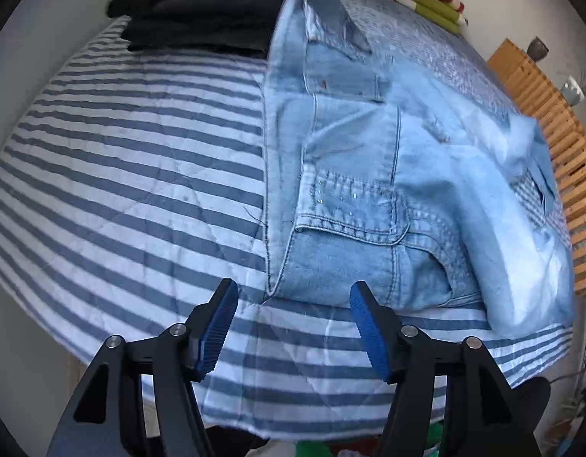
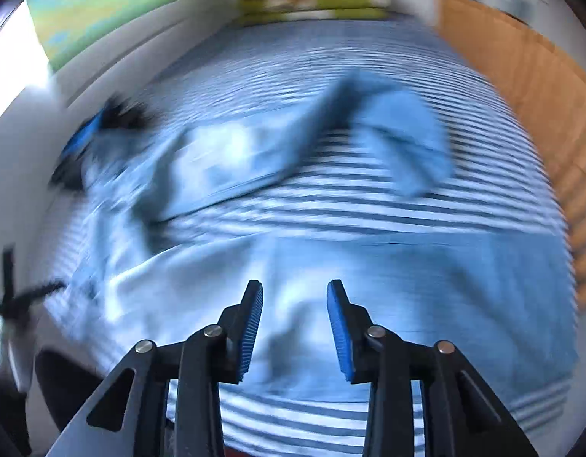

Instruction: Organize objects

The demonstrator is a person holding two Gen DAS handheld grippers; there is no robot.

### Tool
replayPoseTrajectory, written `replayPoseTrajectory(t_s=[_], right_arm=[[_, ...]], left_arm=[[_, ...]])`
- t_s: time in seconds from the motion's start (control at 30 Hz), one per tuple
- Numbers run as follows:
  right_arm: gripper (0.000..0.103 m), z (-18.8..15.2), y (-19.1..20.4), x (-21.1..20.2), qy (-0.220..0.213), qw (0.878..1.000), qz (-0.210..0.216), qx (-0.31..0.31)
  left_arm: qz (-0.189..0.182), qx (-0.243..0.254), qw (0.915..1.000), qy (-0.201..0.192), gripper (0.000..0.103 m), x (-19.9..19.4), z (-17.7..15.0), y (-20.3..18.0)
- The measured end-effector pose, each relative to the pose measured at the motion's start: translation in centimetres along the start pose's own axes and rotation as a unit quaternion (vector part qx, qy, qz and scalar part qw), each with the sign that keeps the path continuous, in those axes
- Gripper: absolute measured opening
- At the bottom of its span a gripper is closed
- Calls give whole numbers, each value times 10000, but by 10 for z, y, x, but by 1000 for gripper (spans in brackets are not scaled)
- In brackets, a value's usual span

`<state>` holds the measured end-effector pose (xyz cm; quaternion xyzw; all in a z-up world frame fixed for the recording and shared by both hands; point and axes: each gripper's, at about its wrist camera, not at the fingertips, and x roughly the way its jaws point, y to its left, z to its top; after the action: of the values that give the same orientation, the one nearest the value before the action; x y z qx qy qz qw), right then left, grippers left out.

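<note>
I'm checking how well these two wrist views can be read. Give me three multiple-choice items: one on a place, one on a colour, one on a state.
1. Where does the dark folded clothing pile lie?
A. beside the pale blue denim jeans
B. on the floor
C. on the wooden slats

2. The striped bedcover is
A. red and green
B. blue-grey and white
C. plain black

3. The left gripper is
A. clamping the jeans
B. open, holding nothing
C. out of view

A: pile beside the jeans on the bed. B: stripes show. B: pads apart.
</note>
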<state>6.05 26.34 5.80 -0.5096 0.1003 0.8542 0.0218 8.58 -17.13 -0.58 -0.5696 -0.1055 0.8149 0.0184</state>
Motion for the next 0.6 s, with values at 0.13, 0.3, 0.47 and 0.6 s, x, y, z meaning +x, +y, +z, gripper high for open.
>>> replayPoseTrajectory(t_s=[0.13, 0.3, 0.47, 0.6], right_arm=[[34, -22, 47, 18, 336, 9979, 265, -479], [38, -65, 87, 42, 632, 9905, 79, -1216], [42, -87, 114, 68, 689, 9817, -163, -1767], [44, -100, 135, 87, 583, 9647, -720, -2465]], left_arm=[[-83, 106, 9998, 143, 63, 18, -5, -5], [54, 206, 9998, -37, 19, 24, -8, -17], [-18, 6, 9999, -167, 14, 14, -4, -22], [-262, -106, 9986, -441, 13, -14, 3, -20]])
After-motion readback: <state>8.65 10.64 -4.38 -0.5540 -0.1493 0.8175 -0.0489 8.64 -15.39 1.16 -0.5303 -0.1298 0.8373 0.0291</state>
